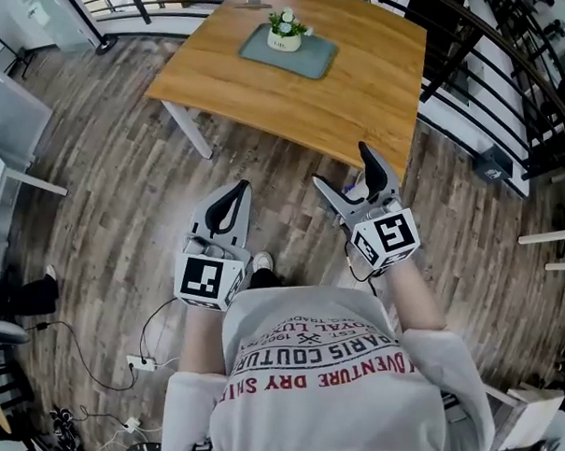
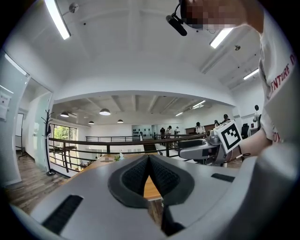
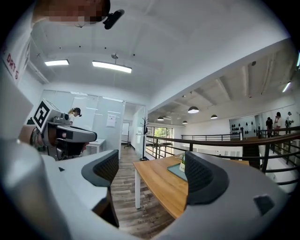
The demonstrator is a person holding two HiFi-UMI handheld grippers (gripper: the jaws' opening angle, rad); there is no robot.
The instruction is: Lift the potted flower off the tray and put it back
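The potted flower [image 1: 285, 30], white blooms in a pale pot, stands on a grey-green tray [image 1: 311, 58] on the wooden table [image 1: 351, 86] at the far side. Both grippers are held low over the floor, well short of the table. My left gripper [image 1: 241, 187] is shut with nothing in it, its pads meeting [image 2: 149, 157]. My right gripper [image 1: 343, 166] is open and empty. In the right gripper view [image 3: 152, 171] the tray [image 3: 174, 170] shows between the jaws, and the pot [image 3: 182, 163] peeks out from behind the right pad.
Wood-plank floor [image 1: 123, 217] lies between me and the table. A black railing [image 1: 500, 79] runs behind and to the right of the table. Cables and a power strip [image 1: 139, 363] lie on the floor at lower left. White furniture [image 1: 2, 120] stands at the left.
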